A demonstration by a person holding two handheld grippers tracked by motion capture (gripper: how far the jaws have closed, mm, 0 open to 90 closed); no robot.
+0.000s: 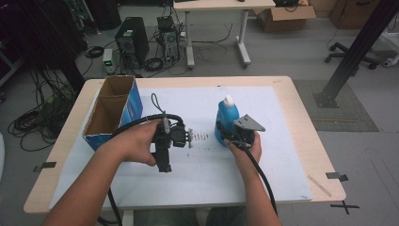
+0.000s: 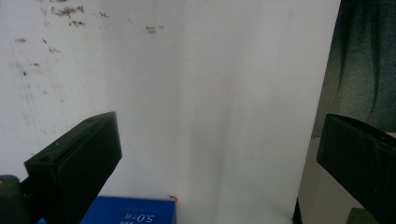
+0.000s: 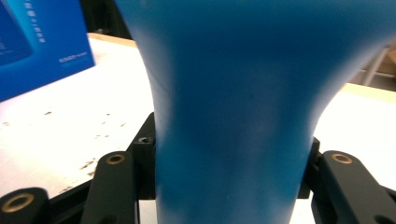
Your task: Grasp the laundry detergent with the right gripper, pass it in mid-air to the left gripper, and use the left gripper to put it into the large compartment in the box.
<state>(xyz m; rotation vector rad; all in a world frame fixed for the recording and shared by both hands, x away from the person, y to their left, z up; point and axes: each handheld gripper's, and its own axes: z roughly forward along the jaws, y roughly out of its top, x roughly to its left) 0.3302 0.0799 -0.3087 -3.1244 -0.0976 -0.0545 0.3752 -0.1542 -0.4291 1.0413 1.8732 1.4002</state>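
Little can be read here. In the left gripper view, at about seven o'clock along the bottom edge, the blue cardboard box (image 2: pixel 135 211) carries white print seen upside down, of which "5.0" can be made out; the characters beside it are too small to tell. In the right gripper view the same box, at ten o'clock, shows a line of small pale print, too blurred to read.
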